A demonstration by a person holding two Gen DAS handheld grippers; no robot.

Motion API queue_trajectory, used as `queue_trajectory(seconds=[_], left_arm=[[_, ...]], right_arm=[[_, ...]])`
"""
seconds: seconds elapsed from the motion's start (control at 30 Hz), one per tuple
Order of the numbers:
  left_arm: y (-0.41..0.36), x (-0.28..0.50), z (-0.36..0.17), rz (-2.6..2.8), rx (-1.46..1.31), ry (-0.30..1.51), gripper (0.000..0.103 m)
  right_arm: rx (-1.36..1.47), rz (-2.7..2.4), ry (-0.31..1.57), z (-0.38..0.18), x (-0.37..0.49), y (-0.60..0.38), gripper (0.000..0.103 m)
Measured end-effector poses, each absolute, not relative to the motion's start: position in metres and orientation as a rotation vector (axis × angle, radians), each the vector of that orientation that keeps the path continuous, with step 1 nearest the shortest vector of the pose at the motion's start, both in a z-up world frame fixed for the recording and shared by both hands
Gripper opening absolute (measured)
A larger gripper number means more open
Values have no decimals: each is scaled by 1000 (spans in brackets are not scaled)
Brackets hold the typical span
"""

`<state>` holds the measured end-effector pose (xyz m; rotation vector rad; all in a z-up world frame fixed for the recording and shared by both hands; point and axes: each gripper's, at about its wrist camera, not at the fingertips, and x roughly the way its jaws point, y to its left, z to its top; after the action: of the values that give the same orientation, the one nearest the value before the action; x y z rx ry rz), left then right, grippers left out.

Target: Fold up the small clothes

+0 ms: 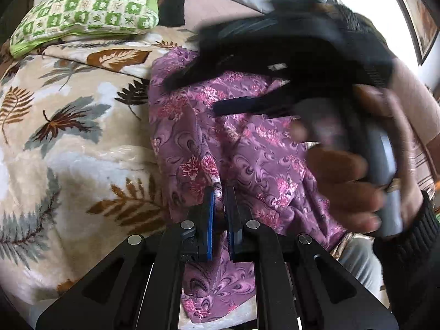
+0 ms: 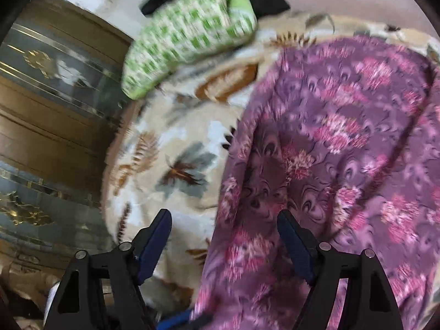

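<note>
Purple floral garment (image 1: pixel 247 148) pinched in left gripper (image 1: pixel 220 192).

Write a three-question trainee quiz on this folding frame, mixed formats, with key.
1. True or false: the left gripper is shut on a fold of the purple floral cloth garment.
2. Multiple choice: the right gripper is (A) shut on the garment, (B) open with its pads apart above the garment's edge, (C) gripping the pillow.
3. Fill in: the green-and-white checked pillow rests on the cream fleece blanket printed with ____.

Key: 1 true; 2 B; 3 leaves.
</note>
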<state>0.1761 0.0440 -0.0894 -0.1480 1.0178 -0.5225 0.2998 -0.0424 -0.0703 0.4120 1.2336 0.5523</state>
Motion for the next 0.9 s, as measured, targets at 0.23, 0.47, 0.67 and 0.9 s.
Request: queue_trajectory(seconds=[0.23,0.47,0.67,0.9], left_arm=[[36,164,-74,-524,-91,907,6],[-19,159,-92,-614,-40,993,7],[-47,142,-111,-697,86,1039,7],[-17,151,-104,-694,-13,1048,13]], right_arm=[[449,574,1146,-49,293,-64,3],[649,454,1023,-54,270,-181,2],[621,594,1077,-80,260,-152,52],[667,626,1144,-125,256,-151,84]])
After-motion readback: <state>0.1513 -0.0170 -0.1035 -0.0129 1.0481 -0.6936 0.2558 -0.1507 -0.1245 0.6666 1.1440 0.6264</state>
